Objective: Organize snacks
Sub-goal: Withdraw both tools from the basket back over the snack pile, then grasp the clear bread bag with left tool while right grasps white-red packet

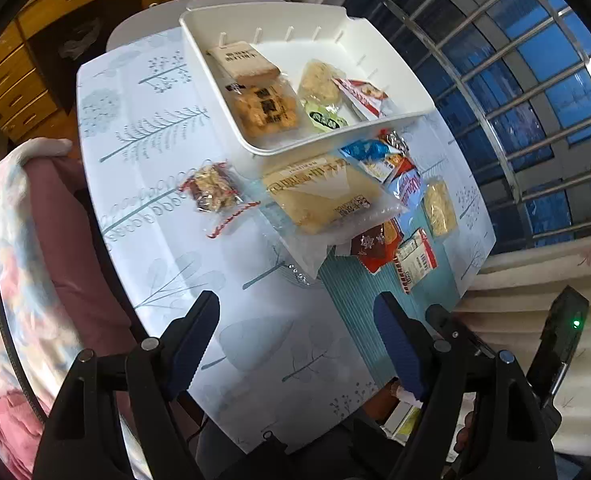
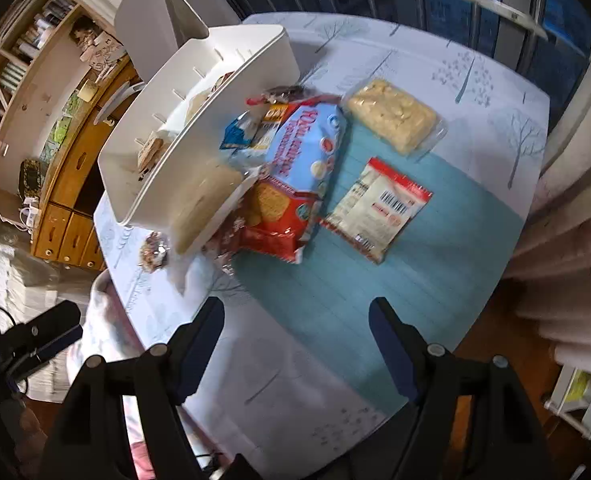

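A white bin (image 1: 379,52) stands at the table's far side and holds several snack packs, among them a brown biscuit pack (image 1: 265,110). In front of it lie loose snacks: a nut bar (image 1: 211,188), a large pale cake pack (image 1: 319,192), a blue bag (image 2: 303,140), a red biscuit pack (image 2: 279,216), a red-and-white sachet (image 2: 377,210) and a yellow cracker pack (image 2: 393,116). My left gripper (image 1: 297,334) is open and empty above the table's near edge. My right gripper (image 2: 295,336) is open and empty, near the sachet. The bin (image 2: 219,176) partly hides the cake pack.
The table (image 1: 143,160) has a tree-print cloth and a teal mat (image 2: 435,280). A window grille (image 1: 535,100) is on the far right, wooden drawers (image 1: 15,80) on the left, bedding (image 1: 7,240) at the near left. The right gripper's body (image 1: 559,344) shows beside the left one.
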Motion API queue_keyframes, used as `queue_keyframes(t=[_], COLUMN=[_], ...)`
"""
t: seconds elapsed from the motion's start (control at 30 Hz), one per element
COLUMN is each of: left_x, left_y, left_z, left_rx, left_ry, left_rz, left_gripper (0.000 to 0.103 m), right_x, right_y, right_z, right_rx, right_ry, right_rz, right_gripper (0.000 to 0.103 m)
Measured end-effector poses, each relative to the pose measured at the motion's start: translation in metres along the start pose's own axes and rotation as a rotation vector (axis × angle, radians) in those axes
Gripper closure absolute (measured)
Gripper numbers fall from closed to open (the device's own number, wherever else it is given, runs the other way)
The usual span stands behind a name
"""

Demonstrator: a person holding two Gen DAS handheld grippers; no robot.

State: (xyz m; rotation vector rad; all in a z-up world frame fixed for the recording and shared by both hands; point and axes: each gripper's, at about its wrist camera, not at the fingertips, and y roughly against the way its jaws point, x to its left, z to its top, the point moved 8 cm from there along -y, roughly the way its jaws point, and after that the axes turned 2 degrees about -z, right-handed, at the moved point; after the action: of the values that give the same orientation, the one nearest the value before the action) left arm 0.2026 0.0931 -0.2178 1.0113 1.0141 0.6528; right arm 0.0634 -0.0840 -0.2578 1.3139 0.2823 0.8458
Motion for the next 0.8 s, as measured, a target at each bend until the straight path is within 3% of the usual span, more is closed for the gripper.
queue_keyframes(t=[0.23,0.43,0.57,0.8], left_x=[-0.015,-0.038,-0.050,-0.061], left_y=[-0.021,-0.036,-0.054,-0.082], left_z=[0.009,0.017,0.021,0.027], left_rx=[-0.042,-0.120,-0.138,-0.126], left_ry=[-0.140,-0.341,-0.479,-0.573], left_rz=[0.088,0.174,0.296,0.425], left_gripper=[0.025,0.025,0.025,0.025], right_x=[-0.016,-0.030,-0.037,-0.051], right_y=[-0.011,-0.028,-0.033,-0.046], right_z=[0.004,0.003,0.008,0.020], right_rx=[-0.087,-0.060,-0.074,-0.068], right_ry=[0.095,0.108,0.128,0.153], right_rz=[-0.059,-0.079,-0.073,-0.059], right_gripper=[0.028,0.028,0.028,0.028])
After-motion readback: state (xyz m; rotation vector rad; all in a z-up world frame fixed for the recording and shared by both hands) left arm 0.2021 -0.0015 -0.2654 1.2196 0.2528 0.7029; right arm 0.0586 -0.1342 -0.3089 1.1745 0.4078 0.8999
